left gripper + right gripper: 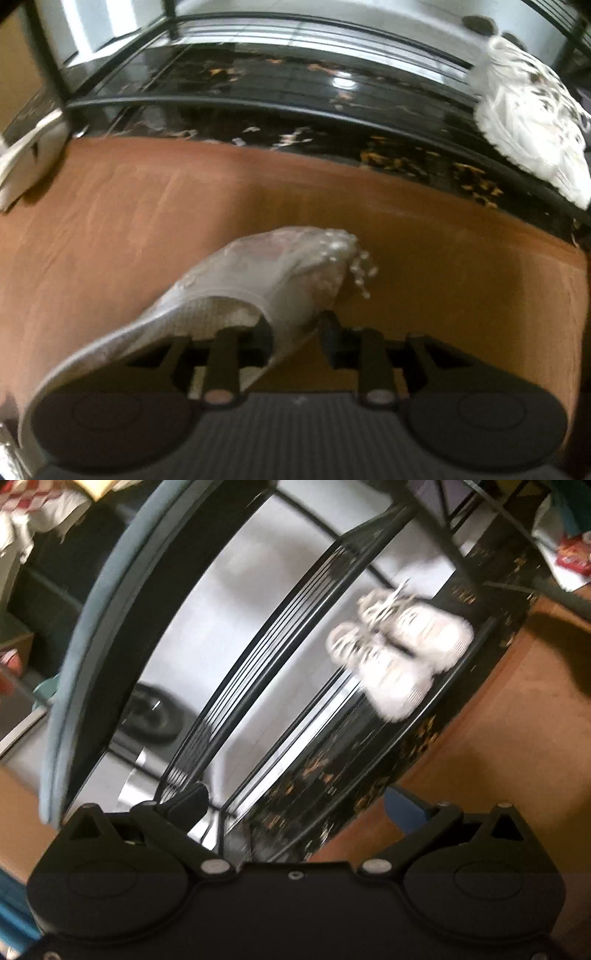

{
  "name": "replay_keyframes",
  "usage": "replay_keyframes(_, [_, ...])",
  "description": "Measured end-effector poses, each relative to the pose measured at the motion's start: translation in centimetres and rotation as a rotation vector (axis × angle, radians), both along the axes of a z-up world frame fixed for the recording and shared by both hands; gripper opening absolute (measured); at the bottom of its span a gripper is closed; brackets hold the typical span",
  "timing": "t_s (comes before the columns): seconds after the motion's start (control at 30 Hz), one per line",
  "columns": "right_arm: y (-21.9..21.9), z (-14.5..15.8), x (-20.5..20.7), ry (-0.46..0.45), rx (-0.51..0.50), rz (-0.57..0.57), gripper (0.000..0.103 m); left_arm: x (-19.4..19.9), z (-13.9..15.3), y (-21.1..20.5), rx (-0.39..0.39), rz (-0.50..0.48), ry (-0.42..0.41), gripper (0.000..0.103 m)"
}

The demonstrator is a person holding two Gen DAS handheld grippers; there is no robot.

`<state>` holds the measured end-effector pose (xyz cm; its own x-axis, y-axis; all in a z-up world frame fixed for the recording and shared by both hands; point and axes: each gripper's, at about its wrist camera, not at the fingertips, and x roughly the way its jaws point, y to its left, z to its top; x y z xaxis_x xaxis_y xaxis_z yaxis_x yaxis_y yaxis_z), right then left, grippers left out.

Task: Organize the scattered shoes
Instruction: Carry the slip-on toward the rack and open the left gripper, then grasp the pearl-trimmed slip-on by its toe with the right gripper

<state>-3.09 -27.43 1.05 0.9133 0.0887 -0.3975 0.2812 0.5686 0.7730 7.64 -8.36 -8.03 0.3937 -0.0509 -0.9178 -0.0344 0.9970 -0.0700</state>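
Note:
In the left wrist view my left gripper [295,328] is shut on the side wall of a silver-grey flat shoe [280,266] with beads on its toe, held above the brown floor. A white sneaker [532,122] sits on the black wire shoe rack's lower shelf [258,105] at the right. In the right wrist view, which is tilted, my right gripper [295,805] is open and empty. A pair of white sneakers [399,650] stands on the rack shelf [332,716] ahead of it.
A white shoe [26,162] lies at the far left by the rack's post. A dark patterned strip [332,147] runs under the rack. A dark shoe [151,716] shows behind the rack. A blue curved edge [81,635] stands at the left.

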Motion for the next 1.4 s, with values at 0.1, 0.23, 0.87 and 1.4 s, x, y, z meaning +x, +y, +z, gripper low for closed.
replay_keyframes(0.1, [-0.4,0.0,0.2,-0.005,-0.038,-0.016,0.103,0.1,0.7,0.4,0.027,-0.006,-0.022,0.091])
replay_keyframes(0.23, [0.1,-0.1,1.0,0.001,-0.085,0.036,0.103,-1.7,3.8,3.7,0.044,-0.044,-0.114,0.094])
replay_keyframes(0.87, [10.3,-4.2,4.6,0.269,-0.49,0.511,0.056,-10.6,10.8,17.9,0.113,0.181,-0.277,0.102])
replay_keyframes(1.4, [15.1,-8.9,9.9,0.16,-0.915,0.96,0.103,-12.5,10.3,21.5,-0.021,0.414,-0.424,0.102])
